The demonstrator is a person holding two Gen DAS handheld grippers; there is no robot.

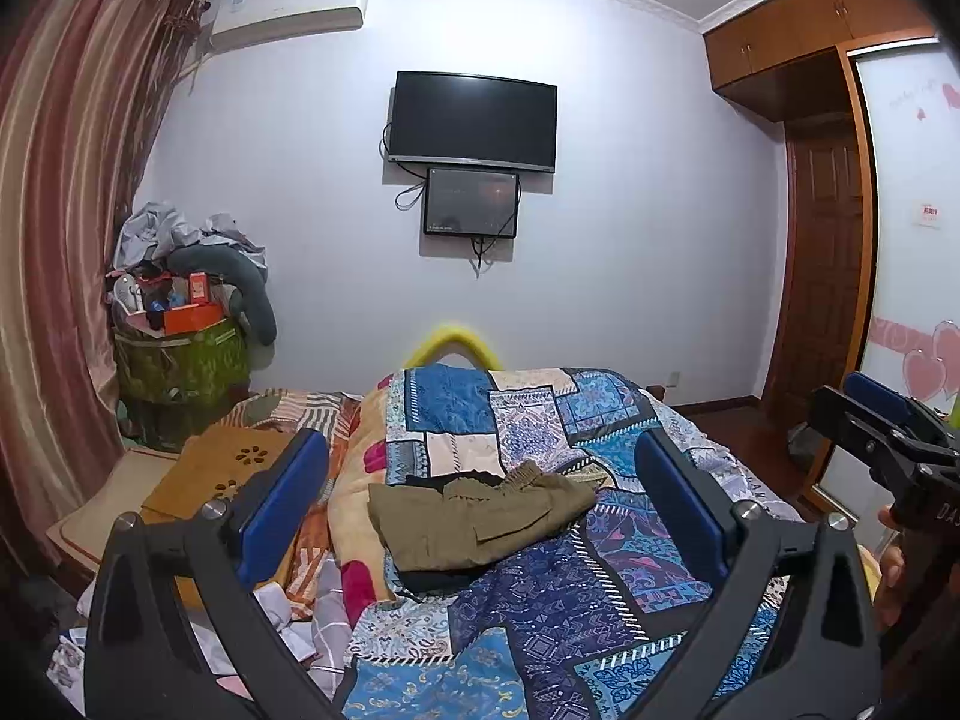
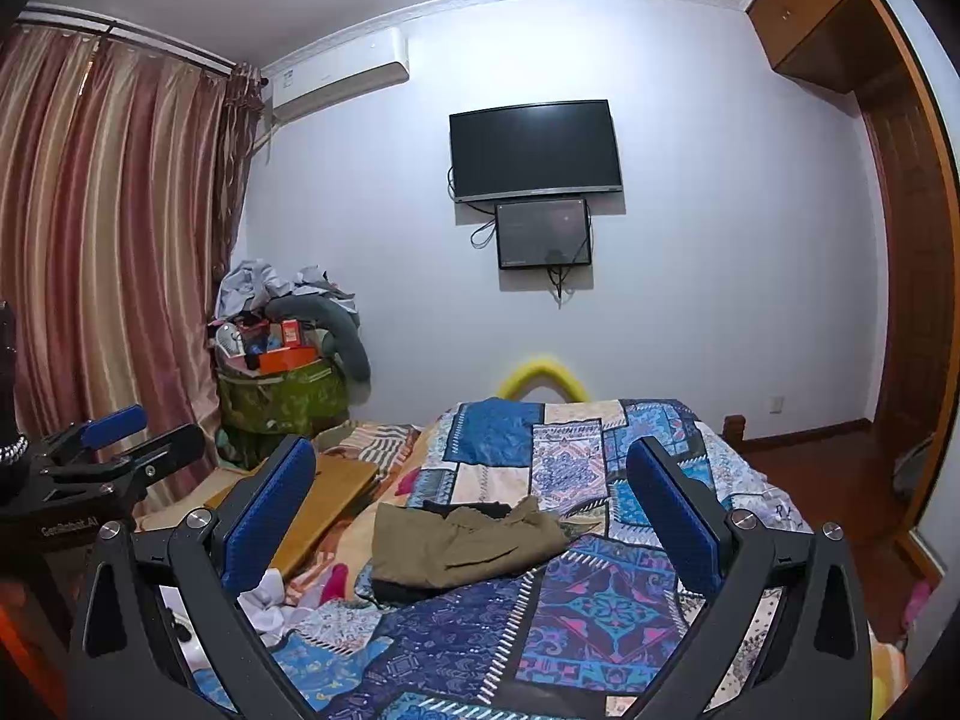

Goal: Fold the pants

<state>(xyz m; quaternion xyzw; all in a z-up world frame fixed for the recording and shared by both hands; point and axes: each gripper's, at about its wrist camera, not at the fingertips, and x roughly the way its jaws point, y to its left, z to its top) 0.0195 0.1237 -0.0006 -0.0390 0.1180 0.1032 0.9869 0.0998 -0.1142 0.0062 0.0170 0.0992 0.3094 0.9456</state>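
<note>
Fingers of the left gripper (image 1: 480,498) are spread wide and empty in the left wrist view, framing olive pants (image 1: 480,519) that lie loosely folded mid-bed on a patchwork quilt (image 1: 576,594), probably lined up for a grab. Right wrist view: the right gripper (image 2: 471,510) likewise gapes, holding nothing, above the pants, not touching them.

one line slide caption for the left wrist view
Open left gripper hovers above olive pants lying folded on a patchwork quilt, right gripper open alongside.
</note>
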